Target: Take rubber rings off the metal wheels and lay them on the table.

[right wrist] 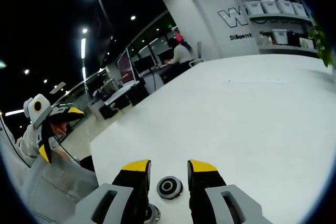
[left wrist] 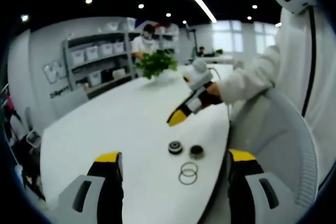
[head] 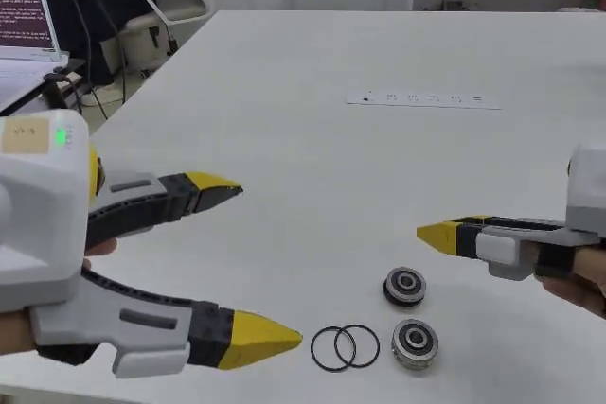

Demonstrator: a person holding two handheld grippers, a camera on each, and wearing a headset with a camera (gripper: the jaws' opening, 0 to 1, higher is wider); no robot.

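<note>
The left claw [head: 265,262] is nearest, at the left of the head view. It is released, its two yellow-tipped jaws spread wide and holding nothing, and a green light shows on its white body. Just beyond its lower tip, two rubber rings [head: 345,347] lie flat on the white desk [head: 312,139], overlapping each other. Beside them to the right stands the near wheel [head: 415,342], close to the rings but apart from them. The far wheel [head: 404,286] sits just behind it, also apart.

Past the wheels, the right claw [head: 424,232] hovers over the desk, pointing left. It is released too, its jaws a narrow gap apart with nothing gripped. In the right gripper view one wheel shows on the desk through that gap, and the other is partly hidden behind a jaw.

Farther back, well apart from the work, a strip of printed paper [head: 423,98] lies on the desk. Beyond the desk's far left edge are a chair [head: 175,2] and a lit screen [head: 24,7].
</note>
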